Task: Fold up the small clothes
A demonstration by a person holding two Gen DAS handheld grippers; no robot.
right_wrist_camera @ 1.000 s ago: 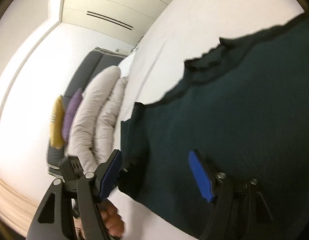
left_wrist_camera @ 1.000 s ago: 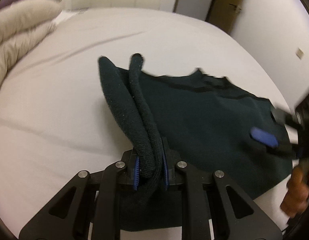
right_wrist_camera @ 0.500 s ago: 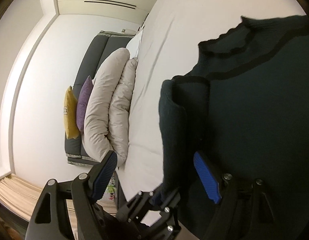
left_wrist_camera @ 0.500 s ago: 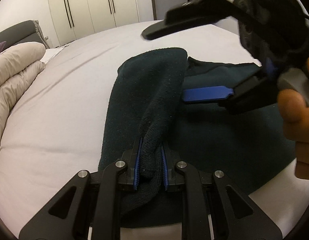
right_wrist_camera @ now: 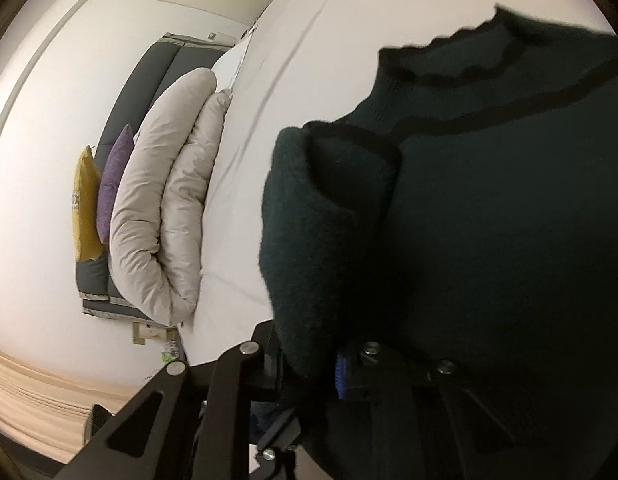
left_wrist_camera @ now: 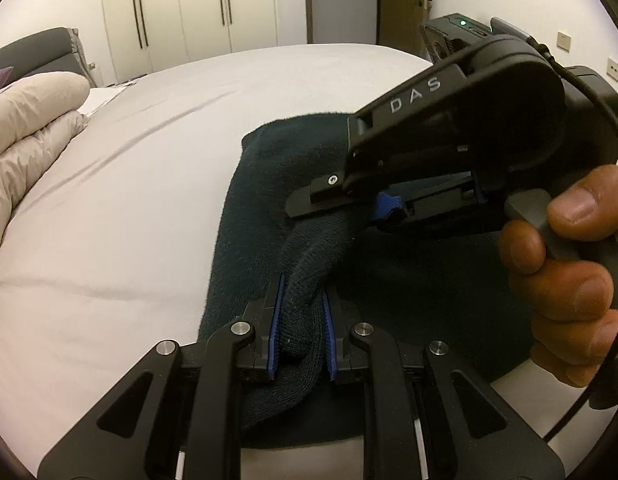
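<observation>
Left gripper [left_wrist_camera: 300, 332] clamps a fold of the dark green sweater [left_wrist_camera: 265, 184], which lies on the white bed [left_wrist_camera: 109, 208]. Right gripper [left_wrist_camera: 365, 208], marked "DAS", is closed on the same raised fold further along. Beige duvet [left_wrist_camera: 25, 120] bunched by the headboard; wardrobe [left_wrist_camera: 181, 4] beyond.

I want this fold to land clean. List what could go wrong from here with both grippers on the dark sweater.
1. The left gripper and right gripper pinch the same folded band of the sweater close together; pulling apart may stretch or twist the knit.
2. The fold bunches thickly between the left pads, so it may drop lumpy.
3. The sweater could drag across the smooth bed sheet, skewing the layer beneath.
</observation>
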